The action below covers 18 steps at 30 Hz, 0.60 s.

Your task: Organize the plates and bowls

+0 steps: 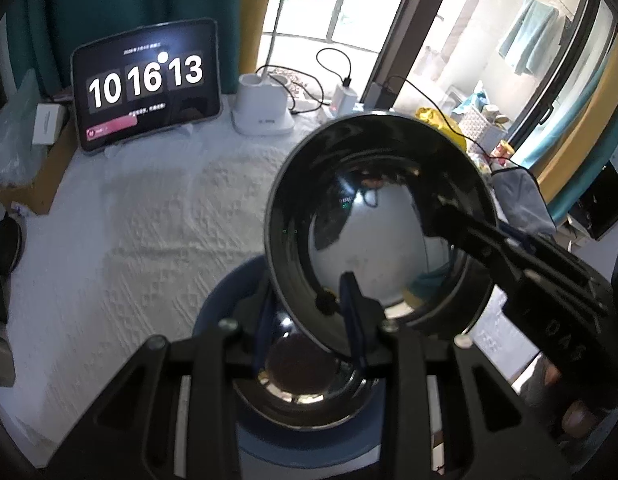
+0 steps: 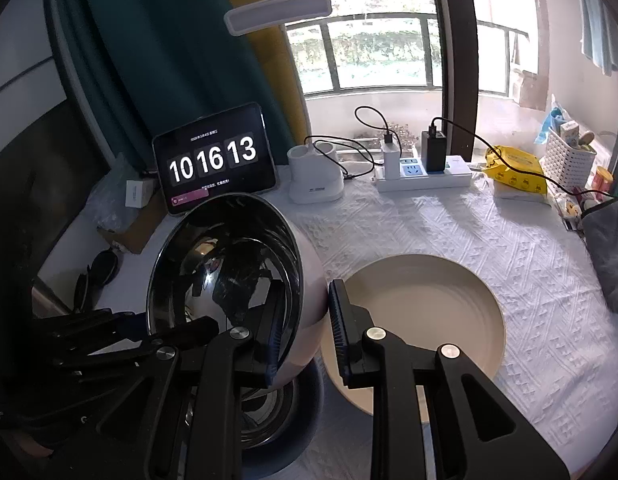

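Observation:
A steel bowl with a white outside (image 1: 373,216) (image 2: 229,280) is held tilted on edge above a second steel bowl (image 1: 305,384) (image 2: 265,412) that sits on a blue plate (image 1: 213,312) (image 2: 309,400). My left gripper (image 1: 309,320) has its fingers on either side of the tilted bowl's lower rim. My right gripper (image 2: 305,336) has its fingers on either side of the bowl's rim, one inside and one outside; it also shows in the left wrist view (image 1: 449,216). A beige plate (image 2: 429,320) lies on the white cloth to the right.
A tablet clock (image 2: 213,160), a white holder (image 2: 313,176), a power strip with chargers (image 2: 421,172), a yellow packet (image 2: 517,176), a white basket (image 2: 569,160) and a grey cloth (image 2: 609,248) stand along the back and right. A cardboard box (image 1: 33,176) is at the left.

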### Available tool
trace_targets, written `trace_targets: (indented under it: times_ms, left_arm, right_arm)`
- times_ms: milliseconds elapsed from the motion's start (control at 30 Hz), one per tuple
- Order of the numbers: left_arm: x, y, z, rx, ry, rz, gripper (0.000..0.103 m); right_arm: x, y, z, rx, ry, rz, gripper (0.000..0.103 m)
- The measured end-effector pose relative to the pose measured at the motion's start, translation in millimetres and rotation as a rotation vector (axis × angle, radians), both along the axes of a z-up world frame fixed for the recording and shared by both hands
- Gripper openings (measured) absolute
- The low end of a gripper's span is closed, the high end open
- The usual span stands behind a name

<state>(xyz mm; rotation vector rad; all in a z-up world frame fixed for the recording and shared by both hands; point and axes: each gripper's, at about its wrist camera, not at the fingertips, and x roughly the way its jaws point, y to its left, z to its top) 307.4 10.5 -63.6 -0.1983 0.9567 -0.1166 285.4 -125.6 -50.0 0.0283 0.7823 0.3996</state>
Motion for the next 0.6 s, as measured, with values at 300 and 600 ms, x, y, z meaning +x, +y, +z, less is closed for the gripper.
trace_targets:
  times_ms: [300, 600]
  left_arm:
    - [-8.8, 4.6, -10.5, -0.009, 0.016, 0.009, 0.032]
    - [-14.0, 8.0, -19.4, -0.016, 0.034, 0.014, 0.032]
  right_arm:
    - [-7.3, 6.9, -6.6, -0.008, 0.007, 0.014, 0.024]
    - [-12.3, 11.1, -15.5, -0.014, 0.018, 0.021, 0.024]
